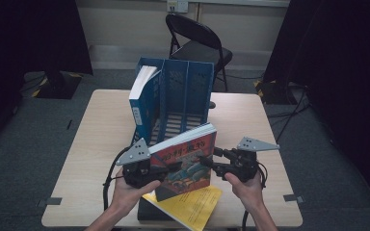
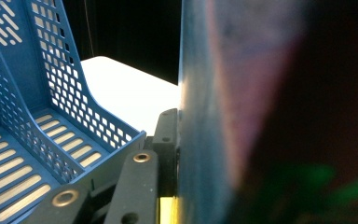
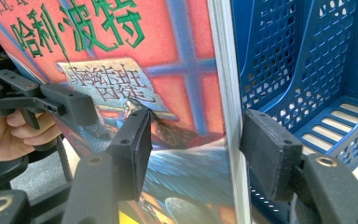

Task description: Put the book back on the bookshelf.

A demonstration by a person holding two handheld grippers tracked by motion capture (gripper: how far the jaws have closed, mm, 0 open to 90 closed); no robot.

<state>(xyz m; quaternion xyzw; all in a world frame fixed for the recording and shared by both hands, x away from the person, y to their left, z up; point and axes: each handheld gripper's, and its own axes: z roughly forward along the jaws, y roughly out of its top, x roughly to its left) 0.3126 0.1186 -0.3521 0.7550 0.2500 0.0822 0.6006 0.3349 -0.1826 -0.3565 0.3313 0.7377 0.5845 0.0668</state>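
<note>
A thick book with a red cover and green Chinese title stands tilted over the table's front, just before a blue three-slot file rack. My left gripper is shut on the book's left side; in the left gripper view the cover presses against the one jaw in sight. My right gripper grips the right side: in the right gripper view one pad lies on the front cover and the other behind the page edge, with the gripper straddling it.
A blue-backed book leans in the rack's left slot; the other slots are bare. A yellow book lies on a dark one at the table's front edge. A folding chair stands behind the table.
</note>
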